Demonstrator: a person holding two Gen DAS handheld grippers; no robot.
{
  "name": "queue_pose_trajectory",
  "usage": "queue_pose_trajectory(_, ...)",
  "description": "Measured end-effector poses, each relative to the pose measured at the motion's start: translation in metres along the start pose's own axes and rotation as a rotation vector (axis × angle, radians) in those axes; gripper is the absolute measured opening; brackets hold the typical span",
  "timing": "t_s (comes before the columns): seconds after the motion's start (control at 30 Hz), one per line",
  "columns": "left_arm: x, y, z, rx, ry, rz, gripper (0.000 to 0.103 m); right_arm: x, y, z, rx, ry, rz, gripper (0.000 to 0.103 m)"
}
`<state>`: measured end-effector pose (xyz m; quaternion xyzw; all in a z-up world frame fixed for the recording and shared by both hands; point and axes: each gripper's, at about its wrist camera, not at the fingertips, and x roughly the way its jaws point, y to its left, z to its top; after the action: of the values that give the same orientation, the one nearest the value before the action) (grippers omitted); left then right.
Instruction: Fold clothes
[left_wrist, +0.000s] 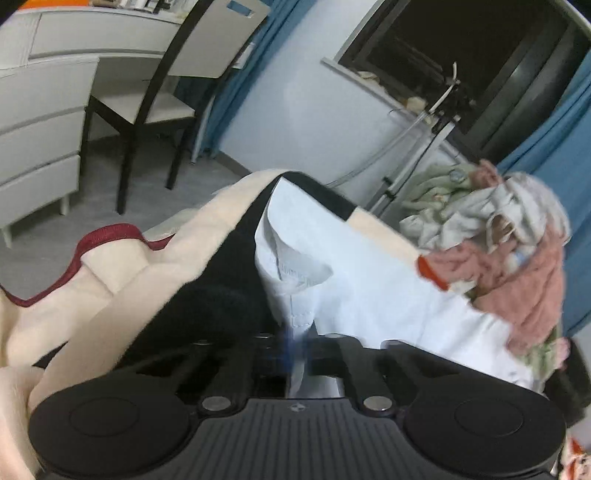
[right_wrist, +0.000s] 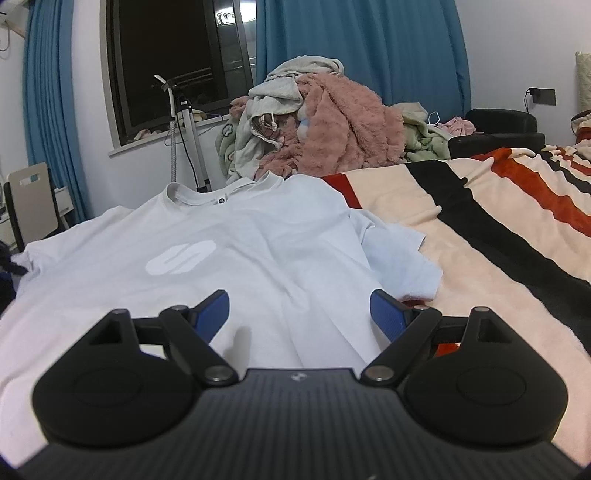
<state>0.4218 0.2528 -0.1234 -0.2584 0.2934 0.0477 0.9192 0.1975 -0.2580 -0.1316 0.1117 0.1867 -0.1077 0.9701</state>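
We see a white T-shirt (right_wrist: 258, 258) spread flat on a striped blanket (right_wrist: 480, 229), a heap of clothes (right_wrist: 317, 122) behind its collar. Our left gripper (left_wrist: 299, 332) pinches the shirt's edge; our right gripper (right_wrist: 299, 314) hovers wide open over its hem.

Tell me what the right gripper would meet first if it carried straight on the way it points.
Most likely the white T-shirt spread on the striped blanket. The right gripper, jaws open and empty, points slightly down over the shirt's lower part, so it should reach the fabric short of the logo. Depth is uncertain.
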Motion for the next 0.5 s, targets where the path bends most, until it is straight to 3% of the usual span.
queue_pose_trajectory(0.1,-0.025,-0.013,0.003,0.183,-0.118,0.07,0.004,0.001,-0.001,0.001,0.0,-0.004,0.006,0.085)
queue_pose_trajectory(0.2,-0.024,-0.025,-0.011,0.324,-0.074,0.193,0.005,0.002,-0.002,0.002,0.003,-0.012,0.01,0.085)
queue_pose_trajectory(0.27,-0.02,-0.029,-0.023,0.387,-0.05,0.225,0.006,0.002,-0.003,0.003,0.005,-0.017,0.012,0.085)
queue_pose_trajectory(0.37,-0.032,-0.04,-0.036,0.433,-0.063,0.213,0.022,0.001,-0.002,0.002,-0.001,-0.014,0.012,0.085)
queue_pose_trajectory(0.43,-0.048,-0.051,-0.042,0.469,-0.072,0.195,0.046,-0.001,-0.002,0.003,-0.012,-0.022,0.011,0.085)
queue_pose_trajectory(0.5,-0.066,-0.065,-0.05,0.507,-0.085,0.17,0.055,-0.004,-0.001,0.004,-0.017,-0.03,0.009,0.085)
